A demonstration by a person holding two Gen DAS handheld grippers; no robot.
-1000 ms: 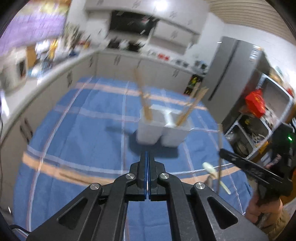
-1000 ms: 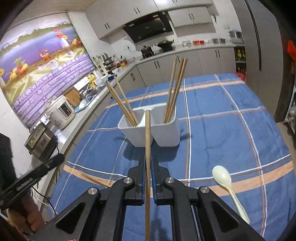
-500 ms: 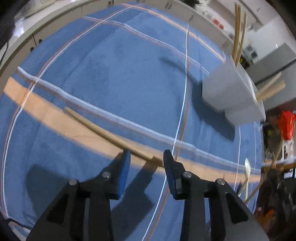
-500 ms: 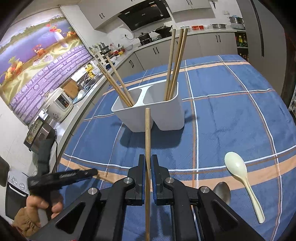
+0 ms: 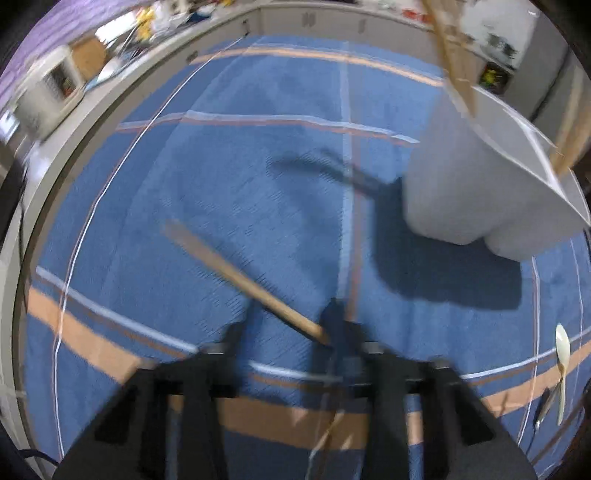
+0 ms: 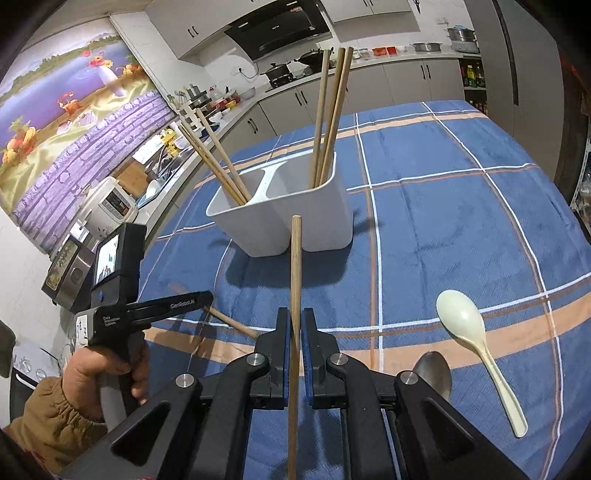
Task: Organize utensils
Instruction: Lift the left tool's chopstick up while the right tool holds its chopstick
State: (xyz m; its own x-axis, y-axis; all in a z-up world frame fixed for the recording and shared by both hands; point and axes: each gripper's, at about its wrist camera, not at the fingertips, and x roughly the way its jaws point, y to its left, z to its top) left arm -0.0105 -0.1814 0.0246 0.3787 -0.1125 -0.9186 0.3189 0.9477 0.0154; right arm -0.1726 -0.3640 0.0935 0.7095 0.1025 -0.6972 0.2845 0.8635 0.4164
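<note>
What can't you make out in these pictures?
- Left wrist view: motion blur hides whether the left claw touches the loose chopstick.
- Right wrist view: the metal spoon is mostly hidden behind the right claw.
- Right wrist view: the held chopstick is cut off by the bottom edge.

A kitchen: a blue plaid cloth (image 6: 461, 229) covers the worktop. On the left wall, a lavender-field mural (image 6: 74, 122). Far off, pale cabinets (image 6: 406, 81) run beneath a black range hood (image 6: 280, 26); a grey refrigerator (image 6: 532, 85) stands right.
</note>
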